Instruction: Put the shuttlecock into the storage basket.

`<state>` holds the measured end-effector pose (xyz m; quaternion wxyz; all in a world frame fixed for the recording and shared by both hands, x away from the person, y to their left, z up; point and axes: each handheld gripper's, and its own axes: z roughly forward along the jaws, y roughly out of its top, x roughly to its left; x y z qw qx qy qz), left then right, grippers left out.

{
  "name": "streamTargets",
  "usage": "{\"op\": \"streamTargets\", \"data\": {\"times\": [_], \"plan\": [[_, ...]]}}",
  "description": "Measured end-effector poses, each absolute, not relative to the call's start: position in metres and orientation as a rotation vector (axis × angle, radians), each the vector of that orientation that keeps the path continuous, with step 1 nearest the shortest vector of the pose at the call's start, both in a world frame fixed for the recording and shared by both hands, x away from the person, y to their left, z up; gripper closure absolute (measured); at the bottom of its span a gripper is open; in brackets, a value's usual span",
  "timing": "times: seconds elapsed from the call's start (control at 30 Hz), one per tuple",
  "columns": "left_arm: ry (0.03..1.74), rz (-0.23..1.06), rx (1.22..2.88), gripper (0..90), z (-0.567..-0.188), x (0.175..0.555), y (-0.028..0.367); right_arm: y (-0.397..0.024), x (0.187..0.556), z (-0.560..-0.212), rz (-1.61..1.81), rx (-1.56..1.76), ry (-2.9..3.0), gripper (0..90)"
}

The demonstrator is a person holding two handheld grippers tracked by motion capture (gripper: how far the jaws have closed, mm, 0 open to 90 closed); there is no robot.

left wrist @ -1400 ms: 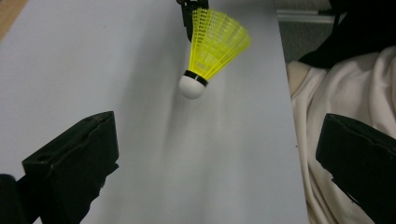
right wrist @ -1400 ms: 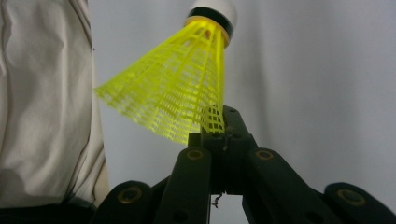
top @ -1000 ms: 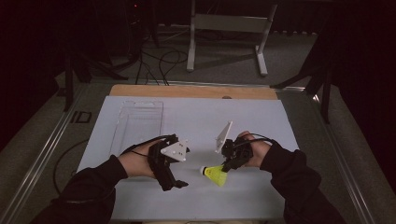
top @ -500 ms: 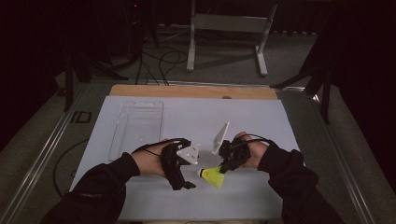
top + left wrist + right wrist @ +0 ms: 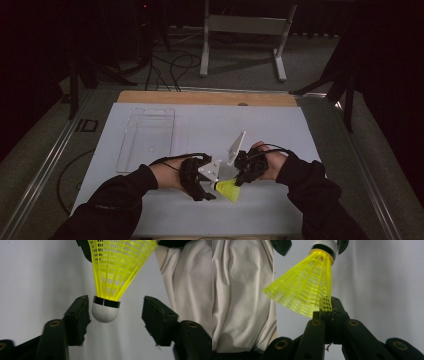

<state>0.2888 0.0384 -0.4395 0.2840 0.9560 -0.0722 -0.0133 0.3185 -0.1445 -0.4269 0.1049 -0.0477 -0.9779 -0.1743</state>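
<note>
Here the yellow shuttlecock (image 5: 228, 190) hangs just above the white tabletop (image 5: 280, 130), right of the clear tray (image 5: 146, 138). The right claw (image 5: 329, 306) is clamped on its skirt edge, while the left claw (image 5: 113, 315), spread wide, brackets its white cork without touching.

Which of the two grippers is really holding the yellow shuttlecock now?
The right gripper: its fingers are shut on the shuttlecock's skirt rim. The left gripper stands open around the white cork, not touching.

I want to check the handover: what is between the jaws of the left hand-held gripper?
The white cork of the yellow shuttlecock sits between the open jaws of the left hand-held gripper, touching neither. The right hand-held gripper pinches its skirt rim. White table sheet lies behind; the skirt's far edge is cut off.
</note>
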Motion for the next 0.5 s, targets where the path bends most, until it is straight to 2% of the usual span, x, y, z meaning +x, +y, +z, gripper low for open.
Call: {"op": "streamTargets", "data": {"times": [0.13, 0.43, 0.5], "plan": [[-0.207, -0.022, 2.559, 51.0, -0.4411, 0.2890, 0.0357, -0.1445, 0.3182, -0.4265, -0.526, -0.145, -2.876, 90.0], [-0.217, 0.011, 2.589, 58.7, -0.4449, 0.2892, 0.0323, -0.1432, 0.3182, -0.4290, -0.520, -0.146, -2.870, 90.0], [-0.225, 0.023, 2.591, 63.2, -0.4446, 0.2890, 0.0323, -0.1428, 0.3183, -0.4292, -0.514, -0.150, -2.871, 90.0]]}}
